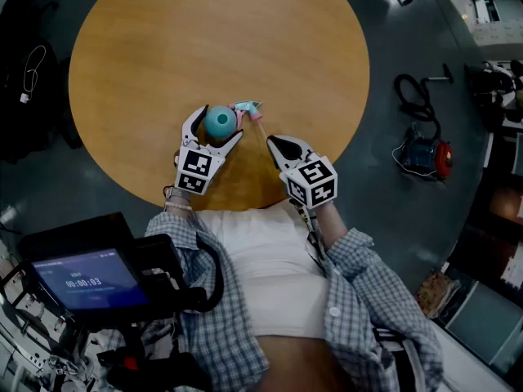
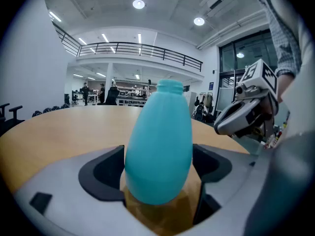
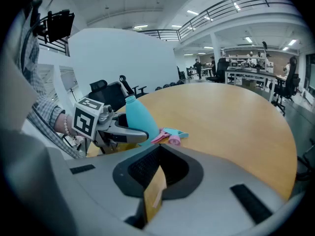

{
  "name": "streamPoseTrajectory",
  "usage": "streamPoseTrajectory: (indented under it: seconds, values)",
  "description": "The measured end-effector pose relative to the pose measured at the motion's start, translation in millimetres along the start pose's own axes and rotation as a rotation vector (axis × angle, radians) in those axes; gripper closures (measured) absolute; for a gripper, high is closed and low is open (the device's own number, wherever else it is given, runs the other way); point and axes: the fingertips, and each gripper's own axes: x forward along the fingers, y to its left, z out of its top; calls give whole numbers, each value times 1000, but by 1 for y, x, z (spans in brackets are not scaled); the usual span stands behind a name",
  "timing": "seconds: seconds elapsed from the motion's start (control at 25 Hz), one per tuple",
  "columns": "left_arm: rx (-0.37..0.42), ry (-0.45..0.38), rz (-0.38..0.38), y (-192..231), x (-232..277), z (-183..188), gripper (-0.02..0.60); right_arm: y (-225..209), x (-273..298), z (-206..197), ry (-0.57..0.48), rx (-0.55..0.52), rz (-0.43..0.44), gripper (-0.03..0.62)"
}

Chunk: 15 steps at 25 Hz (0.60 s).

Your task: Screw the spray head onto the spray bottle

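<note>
Bottle [image 2: 158,146] between spread left gripper [image 1: 220,122] jaws, seemingly ungripped; spray head [image 1: 248,108] beside

1. I see a round desk [image 1: 163,47] of warm tan wood grain, on a dark grey floor [image 1: 384,23].
2. The spray bottle [image 2: 160,146] is plain turquoise.
3. The spray head [image 1: 248,109] is turquoise with pink parts.
4. The left claw [image 1: 219,122] and right claw [image 1: 273,142] are pale grey with black pads and black-and-white square markers.
5. The person's shirt sleeves [image 1: 368,300] are a blue-grey check.
</note>
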Motion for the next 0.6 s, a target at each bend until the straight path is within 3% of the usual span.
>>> streamPoseTrajectory:
  seconds: [0.36,0.6]
  values:
    - [67,19,-9,-1,3,-1,163,-3,-2,0,3,0,-9,600]
    - [66,16,-4,-1,-3,3,164,-20,12,15,37,-94,6,600]
